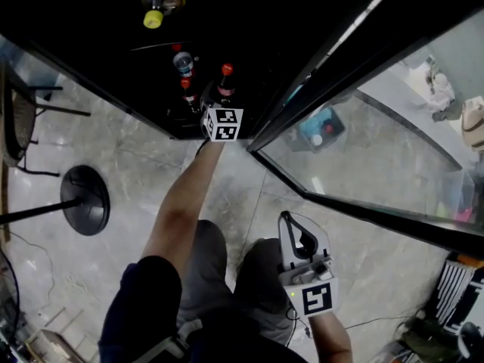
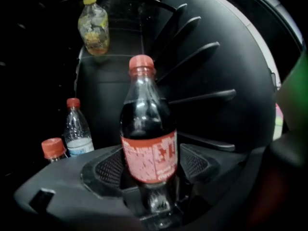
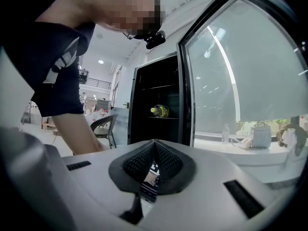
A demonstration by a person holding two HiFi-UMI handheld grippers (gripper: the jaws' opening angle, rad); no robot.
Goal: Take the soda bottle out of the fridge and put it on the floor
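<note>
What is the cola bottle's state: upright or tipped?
Upright: the cola bottle has its red cap straight above its label, inside the fridge.

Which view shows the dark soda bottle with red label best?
Left gripper view: the soda bottle stands close, cap to label. Head view shows only its top from above; right gripper view, nothing.

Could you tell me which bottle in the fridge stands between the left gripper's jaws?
The dark soda bottle with the red label: it alone is between the jaws of the left gripper; the clear bottle and the yellow-capped bottle are farther off.
</note>
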